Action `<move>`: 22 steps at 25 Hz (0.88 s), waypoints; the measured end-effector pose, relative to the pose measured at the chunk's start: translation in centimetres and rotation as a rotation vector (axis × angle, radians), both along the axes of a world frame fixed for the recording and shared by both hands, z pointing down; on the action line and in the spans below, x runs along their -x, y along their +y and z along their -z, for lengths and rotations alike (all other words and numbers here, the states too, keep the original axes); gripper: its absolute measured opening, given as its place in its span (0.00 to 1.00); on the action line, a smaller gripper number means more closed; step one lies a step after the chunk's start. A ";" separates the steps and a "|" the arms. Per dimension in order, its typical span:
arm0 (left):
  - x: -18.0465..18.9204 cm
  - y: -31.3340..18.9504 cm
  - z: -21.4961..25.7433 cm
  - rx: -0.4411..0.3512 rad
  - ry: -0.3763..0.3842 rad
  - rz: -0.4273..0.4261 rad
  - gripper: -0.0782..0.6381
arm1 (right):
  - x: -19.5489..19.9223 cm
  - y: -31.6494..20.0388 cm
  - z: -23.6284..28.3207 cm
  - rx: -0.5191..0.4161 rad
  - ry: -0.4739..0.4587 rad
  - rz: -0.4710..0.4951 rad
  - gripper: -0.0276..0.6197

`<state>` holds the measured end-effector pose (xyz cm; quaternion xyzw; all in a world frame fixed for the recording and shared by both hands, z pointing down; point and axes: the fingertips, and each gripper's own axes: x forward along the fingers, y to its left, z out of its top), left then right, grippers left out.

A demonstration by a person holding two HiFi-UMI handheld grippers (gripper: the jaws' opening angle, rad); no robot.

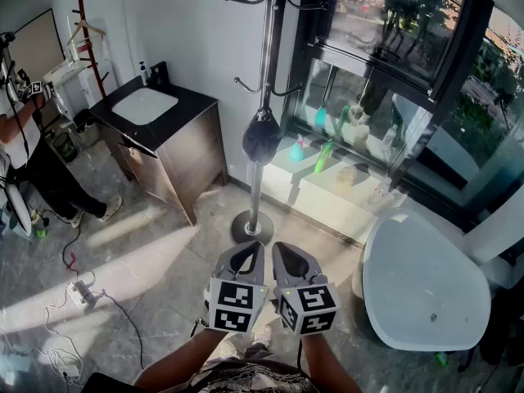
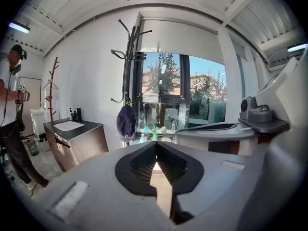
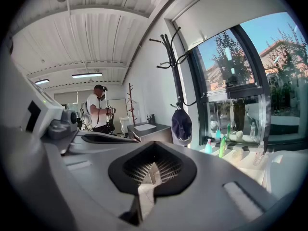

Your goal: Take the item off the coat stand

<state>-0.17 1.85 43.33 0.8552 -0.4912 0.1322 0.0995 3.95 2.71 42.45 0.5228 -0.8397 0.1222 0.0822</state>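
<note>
A dark blue cap [image 1: 261,138] hangs from a low hook of the metal coat stand [image 1: 268,64], whose round base [image 1: 251,228] sits on the floor by the window. My left gripper [image 1: 250,251] and right gripper [image 1: 283,252] are held side by side, low and short of the stand's base. Both are shut with nothing in them. In the left gripper view the cap [image 2: 126,122] shows ahead and a little left of the shut left gripper [image 2: 155,147]. In the right gripper view the cap [image 3: 182,125] shows ahead and right of the shut right gripper [image 3: 153,144].
A dark vanity with a white sink [image 1: 145,105] stands left of the stand. A white bathtub [image 1: 426,289] lies at the right. Bottles [image 1: 324,155] line the window ledge. A person [image 1: 18,142] stands far left, beside a wooden rack [image 1: 88,23]. Cables [image 1: 82,294] lie on the floor.
</note>
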 end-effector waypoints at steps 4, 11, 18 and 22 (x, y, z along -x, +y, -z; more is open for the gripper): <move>-1.8 -1.4 -0.2 -0.002 -0.009 0.003 0.11 | -2.0 -1.4 -0.1 -0.006 -0.005 -0.009 0.05; -3.5 -3.6 0.3 -0.011 -0.023 0.046 0.11 | -3.8 -3.8 -0.1 -0.004 -0.013 0.029 0.05; -3.8 -5.3 -0.5 -0.001 -0.032 0.082 0.11 | -4.3 -5.8 -0.8 0.001 -0.021 0.061 0.05; -3.9 -6.4 -0.8 0.000 -0.036 0.092 0.11 | -4.4 -7.0 -1.3 0.009 -0.021 0.072 0.05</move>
